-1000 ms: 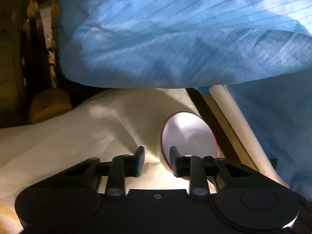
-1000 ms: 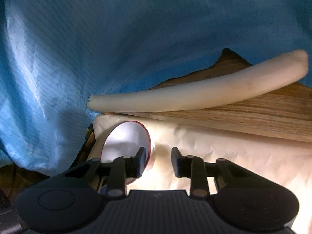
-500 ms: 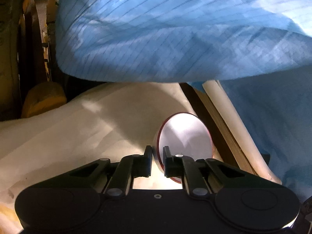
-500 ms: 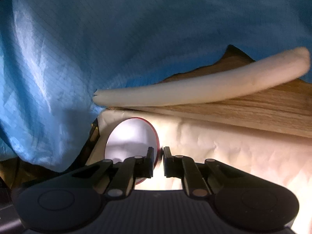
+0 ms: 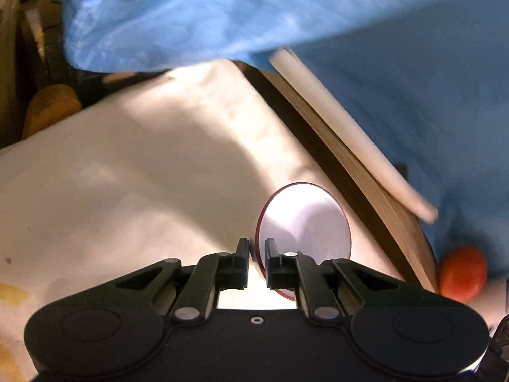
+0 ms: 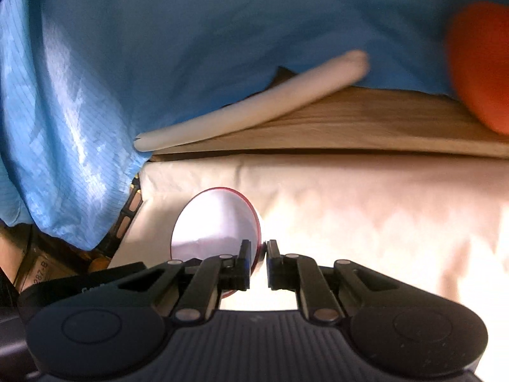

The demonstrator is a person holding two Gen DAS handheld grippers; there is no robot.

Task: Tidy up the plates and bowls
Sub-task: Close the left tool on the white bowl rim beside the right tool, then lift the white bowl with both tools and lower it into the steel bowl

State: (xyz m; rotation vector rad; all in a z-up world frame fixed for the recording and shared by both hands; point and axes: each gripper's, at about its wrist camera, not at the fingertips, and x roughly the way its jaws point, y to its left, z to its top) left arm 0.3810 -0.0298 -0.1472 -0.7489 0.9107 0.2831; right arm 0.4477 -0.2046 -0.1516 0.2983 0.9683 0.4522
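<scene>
Both tools grip one red-rimmed bowl's rim: left tool [image 5: 257, 262] pinches its left edge, bowl [image 5: 303, 226] at lower centre-right; right tool [image 6: 258, 262] pinches its right edge, above the cloth [image 6: 366, 210].

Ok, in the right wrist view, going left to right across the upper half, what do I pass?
Blue sleeve fabric → white rolled tube lying along the wooden edge → blurred orange object at the right margin.
</scene>
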